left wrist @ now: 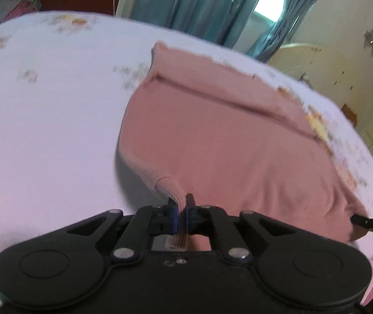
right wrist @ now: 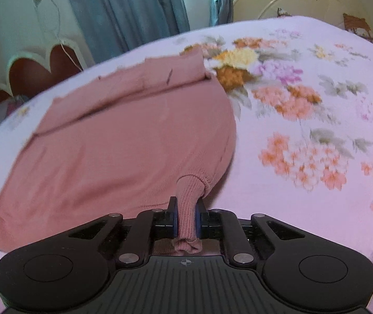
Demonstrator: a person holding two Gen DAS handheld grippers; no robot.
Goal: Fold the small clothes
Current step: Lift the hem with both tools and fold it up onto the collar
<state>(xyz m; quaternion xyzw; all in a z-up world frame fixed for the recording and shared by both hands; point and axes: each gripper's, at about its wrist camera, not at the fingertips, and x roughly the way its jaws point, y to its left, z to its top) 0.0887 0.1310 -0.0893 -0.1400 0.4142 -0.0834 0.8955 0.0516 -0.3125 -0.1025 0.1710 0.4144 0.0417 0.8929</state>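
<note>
Item: pink ribbed garment [left wrist: 225, 141], small, knitted. It is being displayed on a bed covered by a pale floral bedsheet [left wrist: 42, 130], with its far edge lying flat and its near edge being lifted at two corners.

Left gripper [left wrist: 182, 202]: jaws are being held narrow, pinched on a thin fold of the garment's near left corner; a strip of fabric is being seen passing back between the pads.

Right gripper [right wrist: 186, 209]: jaws are being held narrow, clamped on a bunched ribbed tab of the garment's near right corner, whose end is being shown protruding behind the pads.

A fold line is being seen running across the garment's far half.

Surroundings: teal curtains [left wrist: 199, 5] are being shown beyond the bed, beside a bright window [left wrist: 272, 2]; a scalloped headboard [right wrist: 40, 70] is being glimpsed at the bed's edge.
</note>
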